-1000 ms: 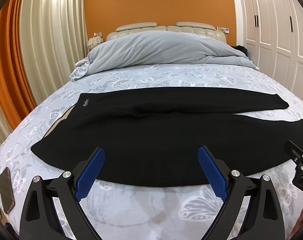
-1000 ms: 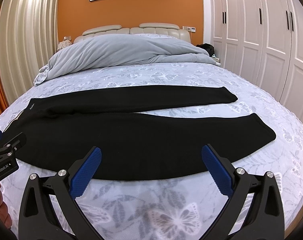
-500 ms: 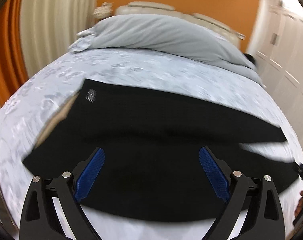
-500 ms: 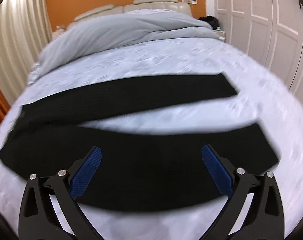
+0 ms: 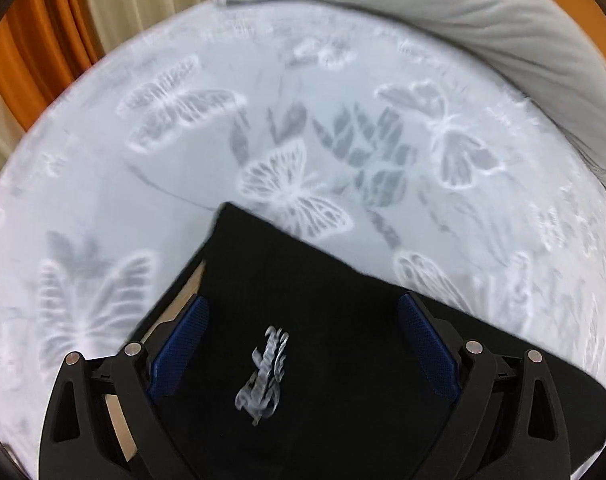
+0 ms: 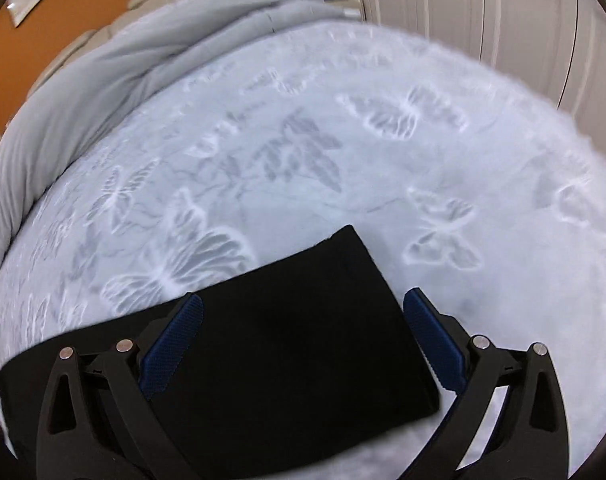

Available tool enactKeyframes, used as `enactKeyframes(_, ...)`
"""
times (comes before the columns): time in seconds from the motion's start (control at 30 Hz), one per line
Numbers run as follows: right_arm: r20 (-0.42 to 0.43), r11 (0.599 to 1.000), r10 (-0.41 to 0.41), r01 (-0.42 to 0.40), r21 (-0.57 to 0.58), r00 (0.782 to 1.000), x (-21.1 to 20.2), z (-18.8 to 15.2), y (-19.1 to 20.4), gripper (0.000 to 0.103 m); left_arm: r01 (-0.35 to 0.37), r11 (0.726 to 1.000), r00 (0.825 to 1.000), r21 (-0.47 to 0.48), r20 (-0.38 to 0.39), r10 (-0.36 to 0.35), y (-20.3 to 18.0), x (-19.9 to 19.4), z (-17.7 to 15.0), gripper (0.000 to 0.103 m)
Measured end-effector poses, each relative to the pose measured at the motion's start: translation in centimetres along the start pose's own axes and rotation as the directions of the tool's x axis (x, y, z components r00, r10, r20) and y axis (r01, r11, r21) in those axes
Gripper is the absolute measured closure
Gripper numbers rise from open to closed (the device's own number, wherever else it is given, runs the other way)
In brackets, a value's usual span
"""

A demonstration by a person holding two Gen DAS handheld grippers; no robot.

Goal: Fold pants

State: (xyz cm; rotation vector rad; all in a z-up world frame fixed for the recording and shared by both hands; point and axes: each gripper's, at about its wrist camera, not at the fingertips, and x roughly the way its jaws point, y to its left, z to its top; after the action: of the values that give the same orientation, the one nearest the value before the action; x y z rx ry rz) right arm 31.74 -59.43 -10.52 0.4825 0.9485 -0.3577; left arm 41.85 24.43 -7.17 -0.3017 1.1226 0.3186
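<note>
In the left wrist view, the left gripper (image 5: 299, 344) hangs with jaws wide apart and empty over the waist corner of the black fabric pants (image 5: 323, 340), which lie flat on the pale butterfly-patterned bed cover (image 5: 143, 208); a white script logo (image 5: 265, 372) shows only here. In the right wrist view, the right gripper (image 6: 303, 344), jaws equally wide and empty, straddles a pants leg cuff (image 6: 359, 280), with white wardrobe doors (image 6: 503, 12) beyond.

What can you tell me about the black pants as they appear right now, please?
The black pants lie flat on the butterfly-print bedspread, made of plain, dark, matte fabric. The waist corner bears a pale script logo between the open left gripper. A squared leg cuff lies between the open right gripper. Neither gripper visibly clamps them.
</note>
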Motion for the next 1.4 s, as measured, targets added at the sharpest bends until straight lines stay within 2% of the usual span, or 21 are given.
enactKeyframes(0.07,-0.001,1.000,-0.001,0.001,-0.012,1.000,1.1,0.0,0.2,0.005,-0.042,0.998,0.998,0.047,0.058,0.039,-0.8,0.3,0.2,0.016)
enactKeyframes(0.1,0.014,0.999,-0.018,0.018,-0.052,1.000,1.4,-0.1,0.8,0.011,-0.070,0.995,0.995,0.067,0.077,0.064,-1.1,0.4,0.2,0.034)
enactKeyframes(0.13,0.031,0.995,-0.035,0.038,-0.093,0.999,1.5,-0.3,1.4,0.032,-0.090,0.994,0.992,0.068,0.095,0.084,-1.1,0.3,0.2,0.042)
enactKeyframes(0.17,0.035,0.993,-0.042,0.046,-0.113,0.999,1.7,-0.2,1.6,0.042,-0.063,0.996,0.993,0.064,0.105,0.056,-0.9,0.1,0.2,0.066)
enactKeyframes(0.2,0.036,0.993,-0.003,0.008,-0.119,0.999,1.4,-0.4,1.7,0.071,0.008,0.998,0.995,0.057,0.099,-0.014,-0.8,-0.3,0.2,0.091)
enactKeyframes(0.23,0.032,0.993,0.050,-0.046,-0.105,0.998,1.2,-0.3,1.5,0.091,0.056,0.998,0.994,0.026,0.090,-0.058,-0.5,-0.8,0.2,0.093)
enactKeyframes(0.27,0.029,0.990,0.113,-0.109,-0.093,0.993,0.6,-0.3,1.6,0.091,0.047,0.999,0.993,0.010,0.107,-0.048,-0.3,-1.3,0.3,0.100)
enactKeyframes(0.33,0.086,0.984,0.102,-0.088,-0.155,0.991,-2.0,-0.7,2.5,0.091,0.066,0.998,0.987,0.013,0.145,-0.067,0.1,-3.3,-0.1,0.100)
enactKeyframes(0.53,0.190,0.953,0.211,-0.159,-0.256,0.959,-12.6,-3.2,1.6,0.091,0.228,0.973,0.941,0.044,0.245,-0.232,4.0,-14.2,-4.4,0.103)
enactKeyframes(0.63,0.214,0.928,0.258,-0.180,-0.327,0.942,-17.7,-5.9,0.3,0.091,0.264,0.962,0.928,0.076,0.252,-0.275,7.3,-18.6,-8.1,0.103)
enactKeyframes(0.73,0.198,0.911,0.240,-0.150,-0.383,0.951,-20.3,-9.5,-1.5,0.090,0.245,0.964,0.940,0.101,0.220,-0.262,9.8,-20.5,-12.1,0.103)
enactKeyframes(0.87,0.122,0.917,0.196,-0.137,-0.375,0.973,-19.8,-14.2,-5.4,0.084,0.228,0.969,0.963,0.094,0.126,-0.239,12.3,-19.4,-17.8,0.103)
enactKeyframes(0.9,0.089,0.924,0.164,-0.122,-0.362,0.982,-19.0,-15.6,-6.4,0.076,0.243,0.966,0.962,0.090,0.103,-0.252,12.7,-18.7,-19.1,0.103)
enactKeyframes(0.93,0.060,0.931,0.135,-0.105,-0.350,0.989,-18.2,-16.6,-7.1,0.054,0.250,0.965,0.963,0.075,0.086,-0.256,13.1,-18.3,-19.9,0.102)
enactKeyframes(0.97,0.055,0.936,0.109,-0.084,-0.341,0.993,-17.8,-17.1,-7.6,0.042,0.266,0.963,0.961,0.041,0.072,-0.268,13.5,-18.0,-20.7,0.091)
enactKeyframes(1.0,0.067,0.947,0.073,-0.047,-0.319,0.995,-17.9,-18.0,-8.3,0.025,0.305,0.952,0.951,-0.008,0.062,-0.304,14.0,-17.9,-21.5,0.063)
enactKeyframes(1.07,0.119,0.961,0.111,-0.077,-0.264,0.987,-20.0,-19.5,-9.2,0.020,0.379,0.920,0.924,-0.097,0.093,-0.371,14.7,-18.4,-22.7,0.028)
enactKeyframes(1.1,0.133,0.965,0.136,-0.101,-0.242,0.982,-20.9,-19.8,-9.5,0.018,0.400,0.909,0.915,-0.121,0.112,-0.387,14.9,-18.7,-23.3,0.021)
enactKeyframes(1.2,0.161,0.963,0.243,-0.219,-0.155,0.957,-23.7,-21.3,-9.5,0.016,0.481,0.854,0.877,-0.197,0.102,-0.470,13.9,-18.1,-23.4,0.020)
enactKeyframes(1.27,0.169,0.943,0.329,-0.315,-0.104,0.929,-25.0,-22.5,-9.1,0.010,0.541,0.788,0.835,-0.295,0.072,-0.546,13.0,-16.3,-22.9,0.020)
enactKeyframes(1.4,0.129,0.895,0.440,-0.446,0.015,0.888,-23.9,-24.2,-8.0,0.009,0.571,0.708,0.781,-0.416,0.008,-0.625,11.3,-11.6,-21.8,0.022)
